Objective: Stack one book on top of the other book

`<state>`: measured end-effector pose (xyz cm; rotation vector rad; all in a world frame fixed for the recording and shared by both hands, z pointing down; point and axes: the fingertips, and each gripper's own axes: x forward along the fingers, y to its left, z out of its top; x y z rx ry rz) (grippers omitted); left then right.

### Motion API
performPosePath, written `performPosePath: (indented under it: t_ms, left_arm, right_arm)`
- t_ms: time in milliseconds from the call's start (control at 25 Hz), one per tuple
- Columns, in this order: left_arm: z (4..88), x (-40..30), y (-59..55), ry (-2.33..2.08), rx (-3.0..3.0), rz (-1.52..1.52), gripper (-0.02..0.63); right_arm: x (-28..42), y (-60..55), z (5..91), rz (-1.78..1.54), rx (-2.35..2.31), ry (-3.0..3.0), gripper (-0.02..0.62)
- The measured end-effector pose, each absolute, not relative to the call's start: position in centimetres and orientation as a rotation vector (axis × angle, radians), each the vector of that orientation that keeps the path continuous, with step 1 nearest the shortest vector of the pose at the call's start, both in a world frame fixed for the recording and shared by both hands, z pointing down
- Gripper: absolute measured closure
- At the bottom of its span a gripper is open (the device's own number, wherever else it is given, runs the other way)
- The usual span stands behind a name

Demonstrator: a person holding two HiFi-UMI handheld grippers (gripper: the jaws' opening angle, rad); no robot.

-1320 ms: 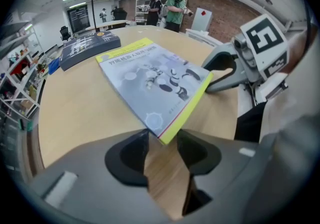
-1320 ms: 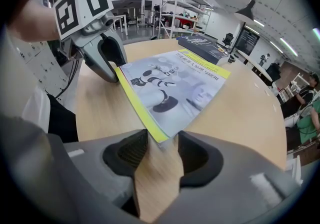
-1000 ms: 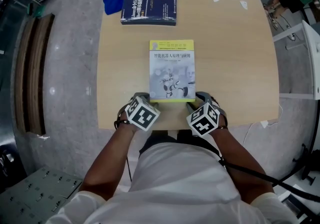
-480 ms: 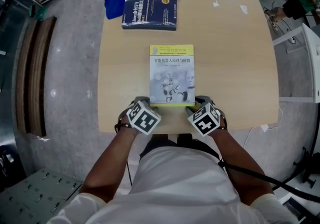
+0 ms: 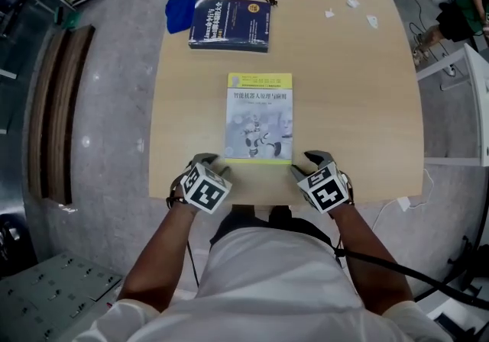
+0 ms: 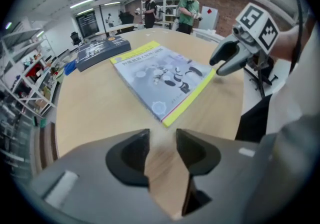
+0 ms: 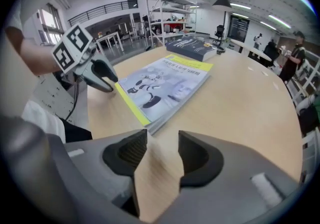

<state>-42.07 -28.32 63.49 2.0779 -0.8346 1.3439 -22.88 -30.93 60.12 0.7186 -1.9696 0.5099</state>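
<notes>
Yellow-edged book (image 5: 260, 115): lies flat at mid tabletop (image 5: 359, 104), in the same place as a second ago. The dark blue book (image 5: 229, 24) lies well apart from it, at the far edge.

Left gripper (image 5: 214, 164), right gripper (image 5: 306, 163): a second ago both were at the yellow-edged book's near corners. Now the right one stands clear of its corner and the left just beside its own.

Left fingers (image 6: 127, 155): apart, only bare tabletop between them, holding nothing.

Right fingers (image 7: 200, 158): likewise apart and empty.

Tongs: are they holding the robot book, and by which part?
Nothing is held: left tongs and right tongs are open over the wooden table, near the grey-and-yellow paperback book.
</notes>
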Motion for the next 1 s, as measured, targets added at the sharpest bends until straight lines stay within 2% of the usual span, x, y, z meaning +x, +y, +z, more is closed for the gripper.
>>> performPosePath:
  t_ms: [40,120,160,200,320,480,640,1000]
  left_arm:
    - [62.6,-42.3,-28.0,-0.869,2.068,1.291,0.432]
    - [60.7,-42.5,-27.6,-0.95,2.039,1.139,0.512]
    - [59.8,-42.5,-27.6,-0.996,2.02,1.062,0.572]
    - [59.1,-42.3,-27.5,-1.038,2.001,0.992,0.6]
    - [56.9,-41.1,-27.2,-1.136,1.968,0.826,0.6]
    - [52.3,-39.5,-26.4,-1.239,1.986,0.641,0.6]
    - [48.6,-38.2,-24.7,-1.276,2.045,0.592,0.6]
    - [47.6,-38.0,-24.1,-1.207,2.121,0.568,0.6]
  right_arm:
    - [-22.1,-31.1,59.1,0.535,0.757,-2.001,0.4]
    - [-21.1,-31.5,56.7,0.607,0.822,-2.093,0.404]
    - [-20.9,-31.6,55.4,0.661,0.847,-2.149,0.441]
    - [-21.0,-31.6,54.1,0.721,0.865,-2.209,0.482]
    - [-21.6,-31.6,51.3,0.843,0.873,-2.368,0.594]
    - [-23.1,-30.7,49.4,0.859,0.771,-2.485,0.594]
    - [-23.9,-29.3,47.8,0.817,0.694,-2.559,0.594]
    - [-23.3,-26.7,46.4,0.675,0.845,-2.54,0.594]
